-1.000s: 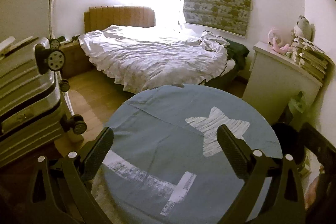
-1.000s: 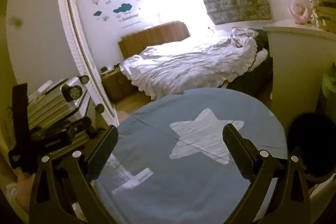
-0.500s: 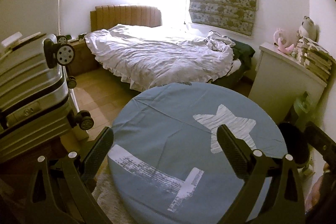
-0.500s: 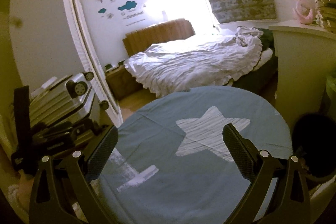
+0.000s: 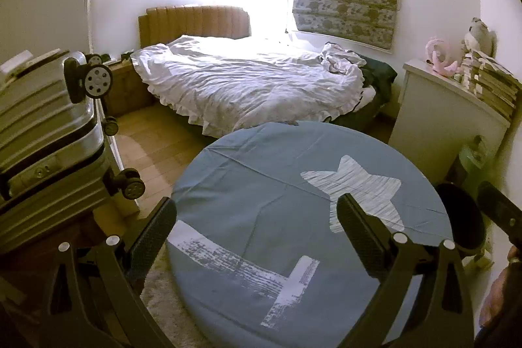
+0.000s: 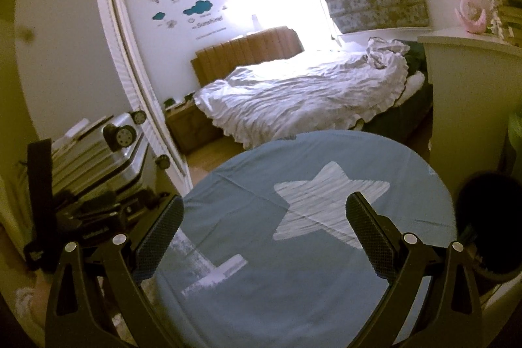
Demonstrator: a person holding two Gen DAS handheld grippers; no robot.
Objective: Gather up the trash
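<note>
Both grippers hover side by side over a round tabletop [image 5: 293,185] covered in a blue cloth printed with a pale star [image 5: 355,181]. The left gripper [image 5: 257,230] has its jaws spread wide with nothing between them, and the right gripper [image 6: 266,227] is likewise wide and empty.

No scrap, wrapper or other trash shows on the cloth in either view; the tabletop surface is bare apart from its print. Just beside the table's right edge stands a dark round bin [image 6: 486,217], its mouth black and its contents impossible to make out. Beyond the table lie an unmade bed [image 5: 248,87] with a white ruffled quilt, a silver suitcase [image 5: 42,126] on its side to the left, and a white dresser [image 5: 443,119] carrying a stack of books [image 5: 489,83] and soft toys.

This scene fits two stages: a search for litter somewhere else in the room, or a tabletop already cleared into the bin. The pictures do not settle which. In either case neither gripper is committed to any object. A judgement on what comes next can go only this far: any pickup would first call for finding a piece of trash, since none is visible, and the floor near the suitcase and bed is partly hidden.
</note>
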